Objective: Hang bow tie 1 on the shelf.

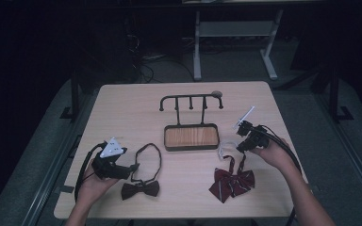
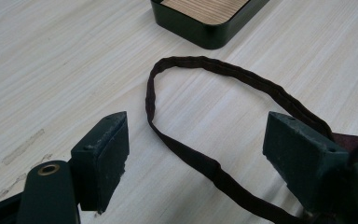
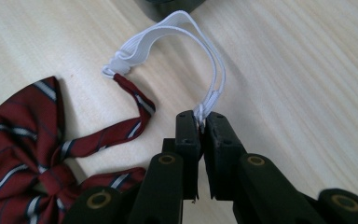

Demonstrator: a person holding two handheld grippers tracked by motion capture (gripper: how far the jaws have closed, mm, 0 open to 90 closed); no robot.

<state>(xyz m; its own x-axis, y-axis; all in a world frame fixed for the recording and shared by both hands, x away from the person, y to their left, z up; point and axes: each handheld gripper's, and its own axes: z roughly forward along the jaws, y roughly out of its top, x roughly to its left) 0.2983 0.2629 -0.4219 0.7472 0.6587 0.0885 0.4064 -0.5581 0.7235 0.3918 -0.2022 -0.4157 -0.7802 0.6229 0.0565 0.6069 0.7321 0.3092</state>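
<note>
Right hand-held gripper (image 3: 200, 122) has its jaws pressed together on the white elastic loop (image 3: 177, 28) of the red striped bow tie (image 3: 23, 140), and I read that pinch as deliberate: the elastic is the part that can go over a peg, so I take it there rather than by the bulky knot. In the high view this hand-held gripper (image 1: 243, 141) sits at the right of the frame, with the red tie (image 1: 232, 181) flat on the worktop (image 1: 122, 108) just below it, its band trailing up toward the jaws.

Going down in size from the worktop: the black hanger stand (image 1: 191, 100) rises at the centre of the frame from its wood-lined tray (image 1: 191, 137), pegs in a row along the top bar. I judge the ties are laid in front of it, one per side, so each hand has a short way to a peg.

Left hand-held gripper (image 2: 196, 154) stands with its jaws well apart, straddling the dark neck band (image 2: 200, 70) of the dark brown bow tie (image 1: 140, 189) without pressing it. In the high view it (image 1: 133, 167) rests at lower left, beside that band, whose loop lies toward the tray. I take this as waiting at the ready while the right side works.

The small white clasp (image 3: 114, 65), joining elastic to the striped strap, lies on the wood, slack.
</note>
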